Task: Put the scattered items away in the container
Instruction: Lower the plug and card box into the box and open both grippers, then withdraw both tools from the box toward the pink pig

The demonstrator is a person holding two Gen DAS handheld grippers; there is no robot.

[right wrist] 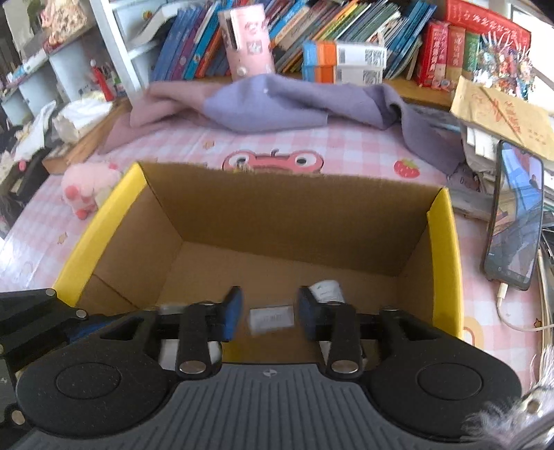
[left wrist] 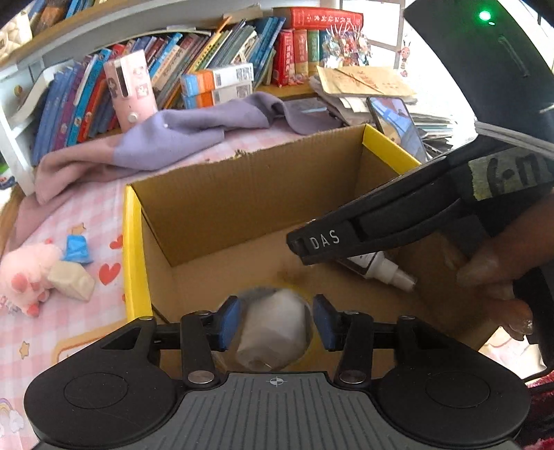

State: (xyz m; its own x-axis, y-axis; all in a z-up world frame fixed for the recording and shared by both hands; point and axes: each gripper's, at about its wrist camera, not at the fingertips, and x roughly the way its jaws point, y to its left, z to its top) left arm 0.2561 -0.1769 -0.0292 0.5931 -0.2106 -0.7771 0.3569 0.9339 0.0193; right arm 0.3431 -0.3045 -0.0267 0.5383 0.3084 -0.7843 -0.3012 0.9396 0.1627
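Observation:
An open cardboard box (left wrist: 242,194) with yellow-edged flaps stands on a pink checked cloth. My left gripper (left wrist: 277,322) hangs over its near end, blue pads apart. A white paper roll (left wrist: 273,332) lies between and below them, not pressed. My right gripper (right wrist: 270,311) is open over the box floor, where a small white packet (right wrist: 271,320) lies. In the left wrist view the right gripper (left wrist: 304,247) shows side-on above a white spray bottle (left wrist: 381,270) lying in the box. A pink plush toy (left wrist: 24,277), a blue item (left wrist: 76,249) and a beige block (left wrist: 71,280) lie left of the box.
A purple cloth (right wrist: 263,104) lies bunched behind the box (right wrist: 277,221), before a shelf of books (right wrist: 346,27). A phone (right wrist: 516,221) on a cable leans at the right beside stacked papers (right wrist: 502,117). The pink plush toy (right wrist: 90,187) sits near the box's far left corner.

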